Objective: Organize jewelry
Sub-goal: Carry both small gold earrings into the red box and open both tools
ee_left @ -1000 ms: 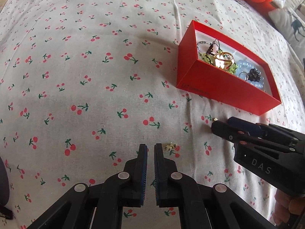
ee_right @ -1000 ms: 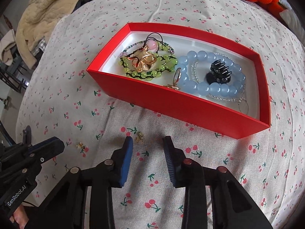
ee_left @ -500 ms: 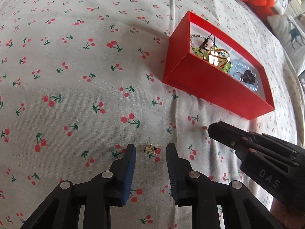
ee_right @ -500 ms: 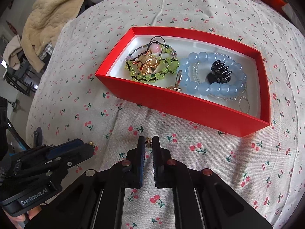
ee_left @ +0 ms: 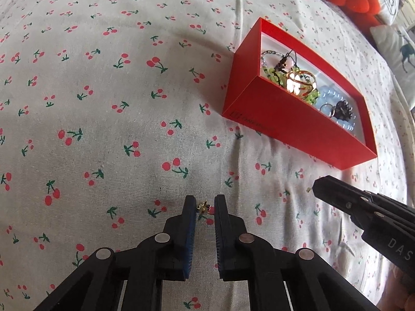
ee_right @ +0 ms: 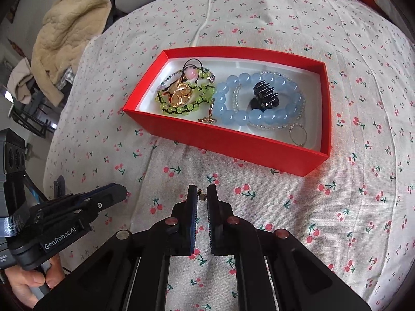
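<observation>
The gold earring (ee_left: 203, 206) now lies on the cloth (ee_left: 103, 119) between the tips of my left gripper (ee_left: 205, 203). Half a second ago those fingers stood wide either side of it. They have since drawn in to a narrow gap. The left finger looks to be touching the earring and the right one is just off it, so I judge it framed but not yet gripped.

On the other side, the stud (ee_right: 201, 194) sits at the very tips of my right gripper (ee_right: 201, 191). Those fingers are pressed in on it as they were half a second ago. In the left camera a speck of gold shows just beyond that gripper's tip. Whether it has left the cloth I cannot tell.

The red box (ee_right: 233, 147) is straight ahead of the right fingers and well ahead and to the right of the left ones. It already holds the bead bracelets, rings and a dark clip. So both loose pieces are nearly in hand. I judge the left needs only a final squeeze before both go to the box.
</observation>
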